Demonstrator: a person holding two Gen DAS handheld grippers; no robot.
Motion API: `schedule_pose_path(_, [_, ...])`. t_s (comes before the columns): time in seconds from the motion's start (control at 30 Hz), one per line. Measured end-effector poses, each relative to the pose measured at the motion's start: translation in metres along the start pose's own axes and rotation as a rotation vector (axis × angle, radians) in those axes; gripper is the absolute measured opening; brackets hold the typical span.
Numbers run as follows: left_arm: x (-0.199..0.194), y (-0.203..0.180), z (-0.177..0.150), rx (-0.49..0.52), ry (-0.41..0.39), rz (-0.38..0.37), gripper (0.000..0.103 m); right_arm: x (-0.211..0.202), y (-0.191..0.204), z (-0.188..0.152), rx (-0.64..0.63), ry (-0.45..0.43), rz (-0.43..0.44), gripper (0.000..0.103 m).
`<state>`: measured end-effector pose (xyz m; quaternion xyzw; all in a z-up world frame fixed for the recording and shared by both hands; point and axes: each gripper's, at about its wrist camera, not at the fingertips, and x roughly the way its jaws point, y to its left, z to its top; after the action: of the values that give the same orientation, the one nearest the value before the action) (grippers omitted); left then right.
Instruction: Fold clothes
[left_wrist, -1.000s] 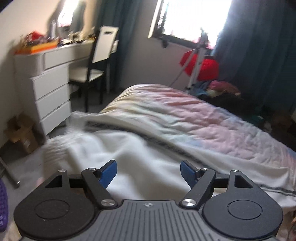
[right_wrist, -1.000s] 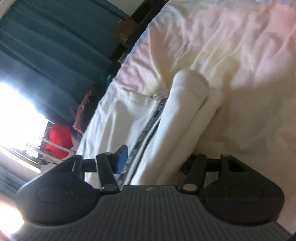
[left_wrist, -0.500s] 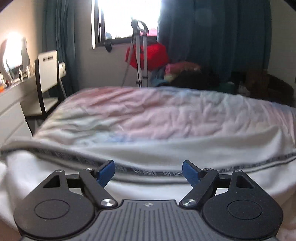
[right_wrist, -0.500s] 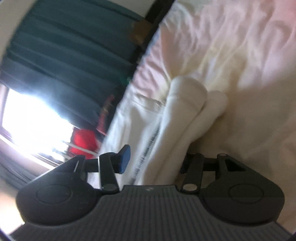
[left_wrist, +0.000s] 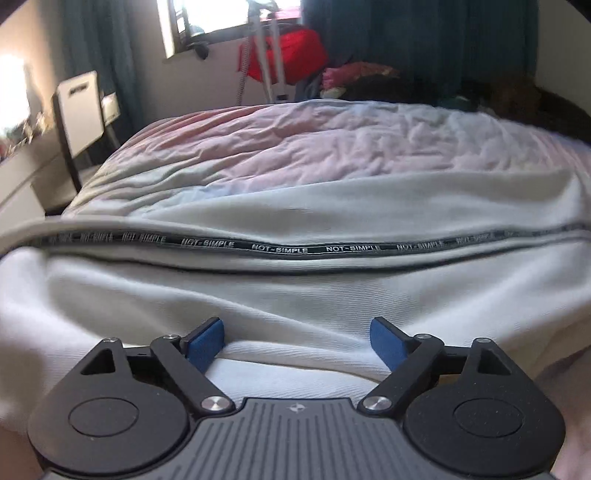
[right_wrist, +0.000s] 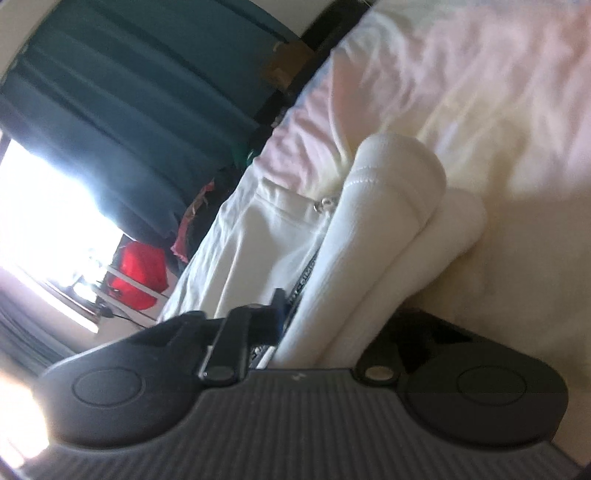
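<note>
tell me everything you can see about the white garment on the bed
The white garment looks like soft ribbed knit, with a black tape reading NOT-SIMPLE along its length. It lies stretched across the quilt. The open left gripper straddles a raised fold at its near edge. The right gripper is clamped on a thick folded bundle of it, near a metal snap.

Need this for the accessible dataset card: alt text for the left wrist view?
The left gripper, jaws open, is low over white trousers laid across a bed. A black stripe reading NOT-SIMPLE runs along the trousers. Behind: a window, dark curtains, a white chair.
</note>
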<state>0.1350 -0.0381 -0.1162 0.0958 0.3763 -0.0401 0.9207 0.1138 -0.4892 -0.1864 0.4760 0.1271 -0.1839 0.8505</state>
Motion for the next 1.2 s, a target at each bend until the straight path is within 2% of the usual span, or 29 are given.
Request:
schedule_pose_path(0.13, [0.004, 0.002, 0.005, 0.006, 0.018, 0.001, 0.092, -0.006, 0.023, -0.001, -0.122, -0.041, -0.048, 0.013])
schedule_pose_path(0.37, [-0.015, 0.013, 0.018, -0.040, 0.004, -0.037, 0.092, -0.033, 0.087, -0.010, -0.447, -0.199, -0.086, 0.012])
schedule_pose_path(0.5, [-0.033, 0.023, 0.028, -0.084, -0.059, -0.059, 0.092, -0.053, 0.126, -0.021, -0.612, -0.283, -0.022, 0.011])
schedule_pose_path(0.6, [-0.050, 0.032, 0.034, -0.105, -0.116, -0.060, 0.092, -0.077, 0.161, -0.046, -0.746, -0.327, 0.079, 0.011])
schedule_pose_path(0.7, [-0.069, 0.045, 0.039, -0.144, -0.185, -0.075, 0.092, -0.098, 0.189, -0.076, -0.853, -0.308, 0.230, 0.011])
schedule_pose_path(0.8, [-0.087, 0.061, 0.042, -0.193, -0.242, -0.085, 0.092, -0.106, 0.210, -0.127, -1.015, -0.253, 0.312, 0.011])
schedule_pose_path(0.9, [-0.097, 0.074, 0.041, -0.229, -0.265, -0.103, 0.092, -0.112, 0.227, -0.181, -1.177, -0.181, 0.384, 0.011])
schedule_pose_path(1.07, [-0.103, 0.096, 0.035, -0.284, -0.262, -0.107, 0.092, -0.091, 0.218, -0.276, -1.428, 0.101, 0.387, 0.011])
schedule_pose_path(1.17, [-0.108, 0.112, 0.029, -0.343, -0.262, -0.127, 0.092, -0.084, 0.212, -0.307, -1.522, 0.163, 0.341, 0.012])
schedule_pose_path(1.2, [-0.109, 0.117, 0.028, -0.367, -0.258, -0.138, 0.091, -0.084, 0.215, -0.305, -1.499, 0.163, 0.333, 0.012])
